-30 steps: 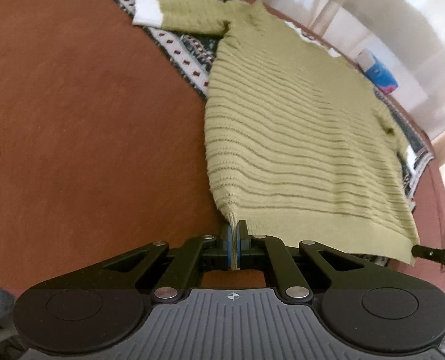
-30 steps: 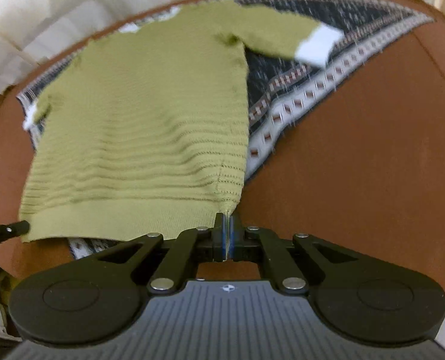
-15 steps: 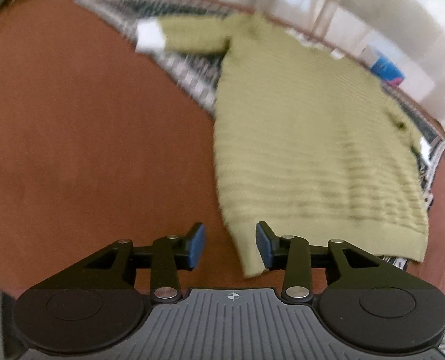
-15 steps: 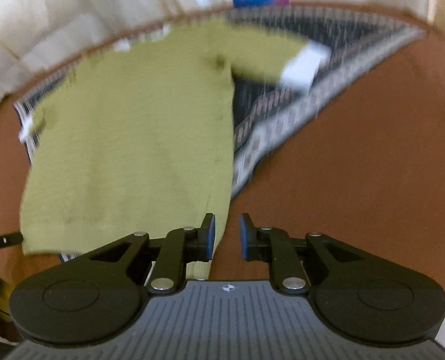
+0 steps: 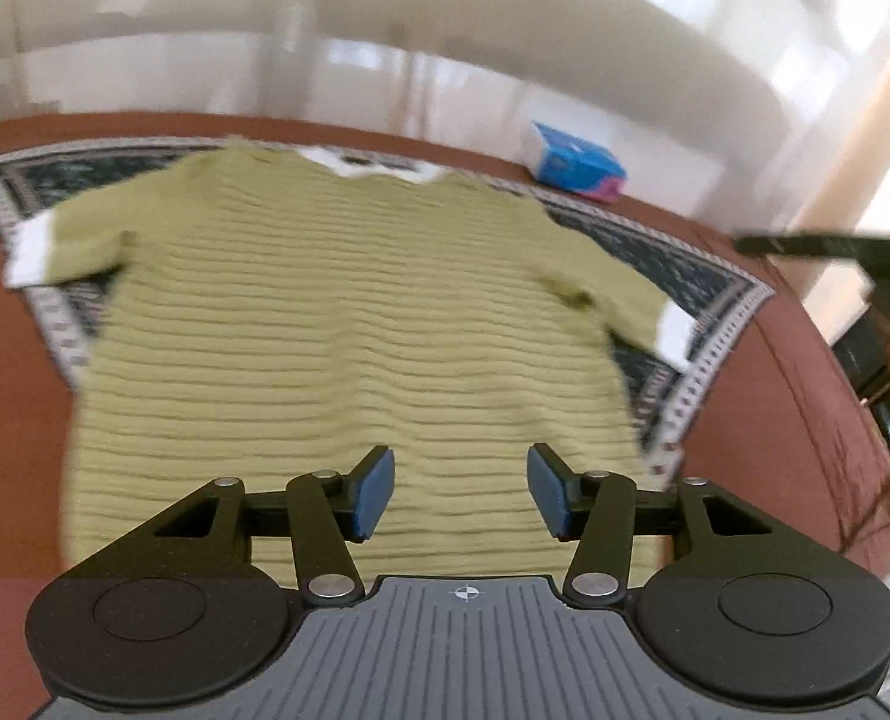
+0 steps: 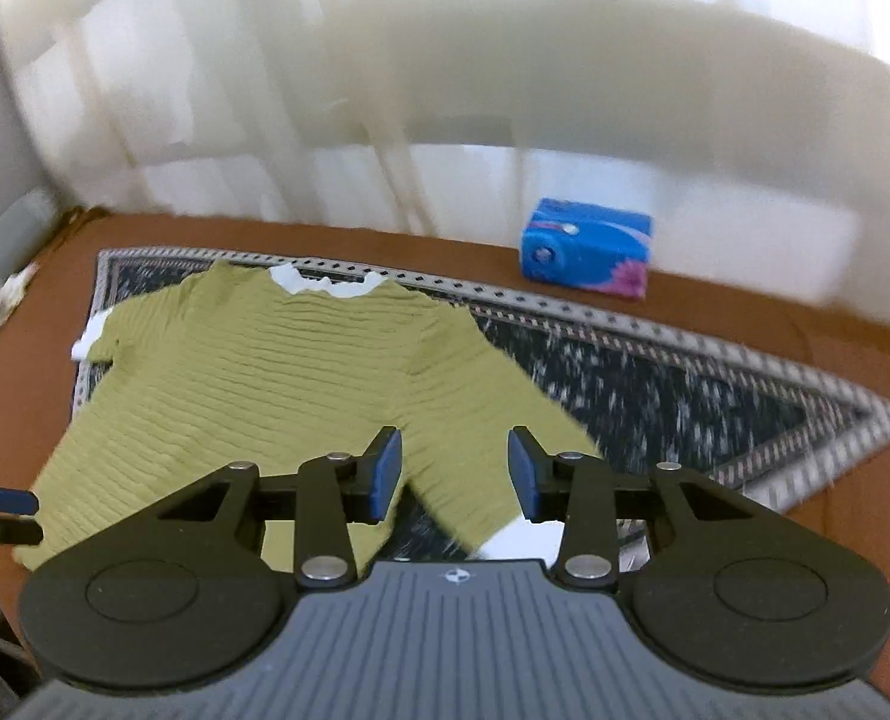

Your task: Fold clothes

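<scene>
A: Where do we stand with the sweater (image 5: pixel 349 324)?

B: It lies flat and spread out on the patterned rug (image 6: pixel 685 384), which sits on the rust-brown cover (image 5: pixel 793 420). Collar at twelve o'clock, hem toward us at six, so its long axis runs straight away from us. Both short sleeves stick out sideways, one toward nine, one toward three, each ending in a white cuff.

A: And our fingers?

B: Both pairs are released and their jaws are opening. The left gripper (image 5: pixel 462 495) hangs above the lower body of the sweater with cloth showing behind the gap, but the pads touch nothing. The right gripper (image 6: pixel 454 471) is the same: blue pads apart, nothing pinched.

A: Which hand is nearer to what?

B: From the right wrist view, the sleeve on that side (image 6: pixel 505 420) runs down toward five o'clock and its white cuff (image 6: pixel 520 540) shows just under our right fingers, so the right hand looks best placed for that sleeve. The left hand sits over the middle of the body; the far sleeve (image 5: pixel 79 234) lies up at ten o'clock from it, well apart.

A: So the next fold?

B: We judge the sleeves come in across the body first, each pulled toward the centre line. The views are blurred, so we cannot tell how smooth the hem lies. The blue tissue pack (image 6: pixel 586 255) sits beyond the rug at one o'clock, out of the way.
</scene>
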`<control>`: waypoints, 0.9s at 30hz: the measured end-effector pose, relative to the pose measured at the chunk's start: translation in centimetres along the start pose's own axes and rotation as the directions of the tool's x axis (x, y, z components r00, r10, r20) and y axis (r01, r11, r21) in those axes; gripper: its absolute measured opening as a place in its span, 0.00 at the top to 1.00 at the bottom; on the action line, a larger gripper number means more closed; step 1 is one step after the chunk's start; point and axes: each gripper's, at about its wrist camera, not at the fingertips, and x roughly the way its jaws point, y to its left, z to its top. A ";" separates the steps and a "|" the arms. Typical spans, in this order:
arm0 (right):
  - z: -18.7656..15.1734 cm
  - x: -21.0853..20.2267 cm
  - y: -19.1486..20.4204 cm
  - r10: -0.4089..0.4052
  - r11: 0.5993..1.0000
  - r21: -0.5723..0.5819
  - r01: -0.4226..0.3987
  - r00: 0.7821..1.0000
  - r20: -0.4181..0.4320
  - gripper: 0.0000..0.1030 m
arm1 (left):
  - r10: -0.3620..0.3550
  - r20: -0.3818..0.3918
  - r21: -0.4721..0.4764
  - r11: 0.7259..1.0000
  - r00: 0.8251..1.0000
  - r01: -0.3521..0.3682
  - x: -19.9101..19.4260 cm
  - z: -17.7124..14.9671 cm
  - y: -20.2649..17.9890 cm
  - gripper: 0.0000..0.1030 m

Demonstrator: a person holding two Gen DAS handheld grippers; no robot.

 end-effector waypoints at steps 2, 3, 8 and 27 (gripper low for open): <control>1.0 1.5 -1.7 0.049 0.998 -0.034 -0.050 0.999 -0.020 0.58 | -0.004 -0.017 -0.002 1.000 1.000 0.004 1.5 0.0 -3.1 0.36; 1.5 2.3 -2.6 0.074 0.996 -0.050 -0.075 0.997 -0.031 0.58 | -0.004 -0.027 0.002 1.000 1.000 0.005 2.4 -0.2 -4.5 0.35; 2.8 7.0 -6.3 0.161 0.980 -0.098 -0.171 0.981 -0.108 0.56 | 0.052 -0.081 0.038 0.998 0.995 -0.049 6.2 -0.7 -10.2 0.35; 2.5 17.0 -9.8 0.244 0.947 -0.127 -0.294 0.920 -0.307 0.49 | 0.174 -0.170 -0.054 0.981 0.970 -0.186 13.5 -0.3 -12.1 0.35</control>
